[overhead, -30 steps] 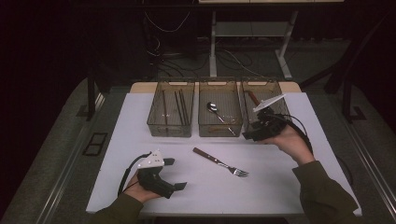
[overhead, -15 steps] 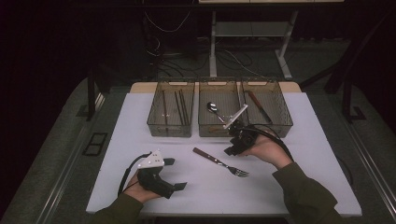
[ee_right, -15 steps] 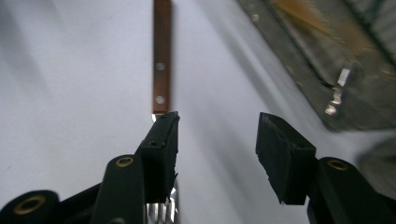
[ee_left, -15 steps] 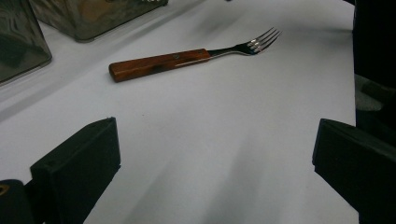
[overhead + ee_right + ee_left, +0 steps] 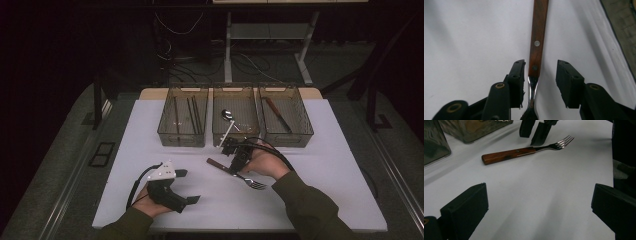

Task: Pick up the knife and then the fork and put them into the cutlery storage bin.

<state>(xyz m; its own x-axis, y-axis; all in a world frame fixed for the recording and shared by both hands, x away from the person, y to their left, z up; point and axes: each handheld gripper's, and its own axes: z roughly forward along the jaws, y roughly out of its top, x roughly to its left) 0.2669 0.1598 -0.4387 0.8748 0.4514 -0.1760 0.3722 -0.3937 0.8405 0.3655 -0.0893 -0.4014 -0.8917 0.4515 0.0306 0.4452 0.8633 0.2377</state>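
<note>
White sheeting covers the desk [image 5: 150, 130] in the high view, and on it, just in front of the middle of three clear bins, lies a wood-handled fork [image 5: 235, 172], angled with its tines toward the person. The right claw [image 5: 234, 159] stands over the fork near where handle meets metal; its jaws have just been closing, with the fork between them. The middle bin [image 5: 216, 131] holds a spoon [image 5: 229, 116], the left bin [image 5: 166, 131] some dark sticks, and the right bin [image 5: 305, 131] a long dark-handled utensil. The left claw [image 5: 186, 186] rests on the desk nearer the person, well apart from the fork, jaws spread and empty.

The left gripper view looks across bare desk between its two wide-apart jaws to the fork [image 5: 524, 151] — brown handle to the left, tines to the right — with the right claw [image 5: 534, 131] coming down on the neck.

In the right gripper view the fork [image 5: 536, 53] runs straight up between the jaws. The left pad sits just beside the steel neck, the right pad clearly apart — not yet clamped.

The fork looks stiff and light. The polished neck is likely to be slippery and narrow; the riveted wooden handle just above it is probably the surer place to pinch.
</note>
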